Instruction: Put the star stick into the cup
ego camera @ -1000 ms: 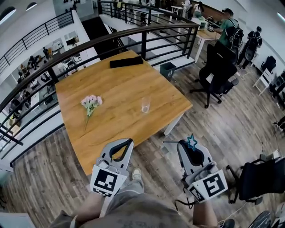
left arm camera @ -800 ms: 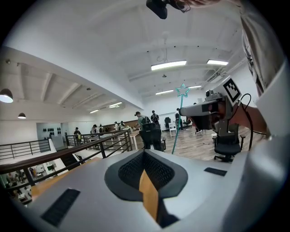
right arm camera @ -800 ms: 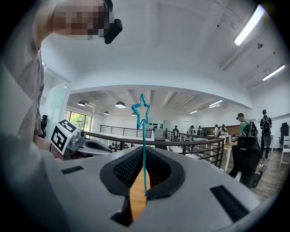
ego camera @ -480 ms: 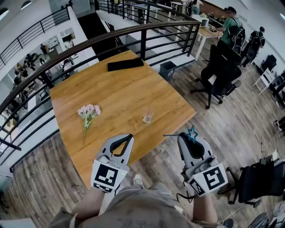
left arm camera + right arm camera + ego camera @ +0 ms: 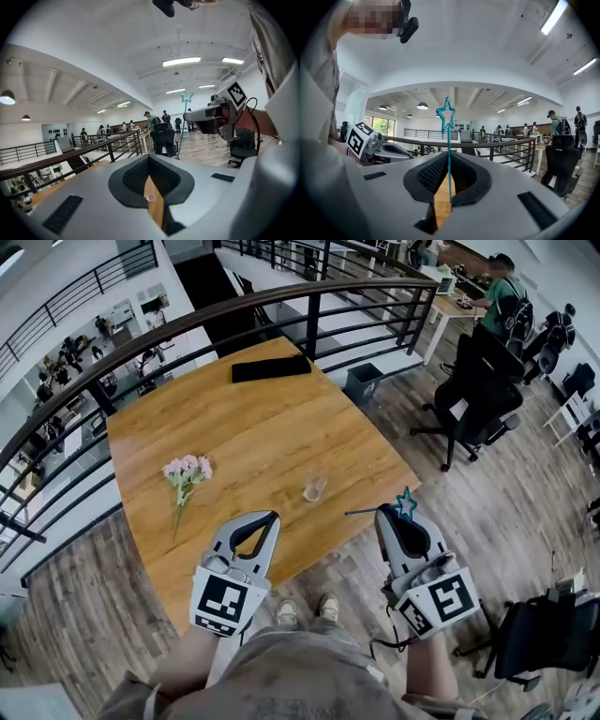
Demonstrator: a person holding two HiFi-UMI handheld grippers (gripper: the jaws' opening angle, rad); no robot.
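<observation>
A clear glass cup (image 5: 314, 488) stands on the wooden table (image 5: 253, 432), near its front right edge. My right gripper (image 5: 403, 521) is shut on the star stick, just off that edge and right of the cup. The teal star (image 5: 405, 504) sticks up past the jaws and the thin shaft (image 5: 361, 512) points left. In the right gripper view the star (image 5: 446, 115) rises above the closed jaws. My left gripper (image 5: 265, 519) hovers over the table's front edge, its jaws together and empty. Through their narrow slit the cup (image 5: 149, 197) shows.
A bunch of pink flowers (image 5: 185, 472) lies left of the cup. A flat black object (image 5: 272, 368) lies at the table's far end. A dark railing (image 5: 309, 306) curves behind the table. Office chairs (image 5: 483, 395) and people stand at the back right.
Both grippers have moved forward and now reach the table's front edge. The star stick stays clamped in the right gripper. The cup and flowers have not moved on the table.
</observation>
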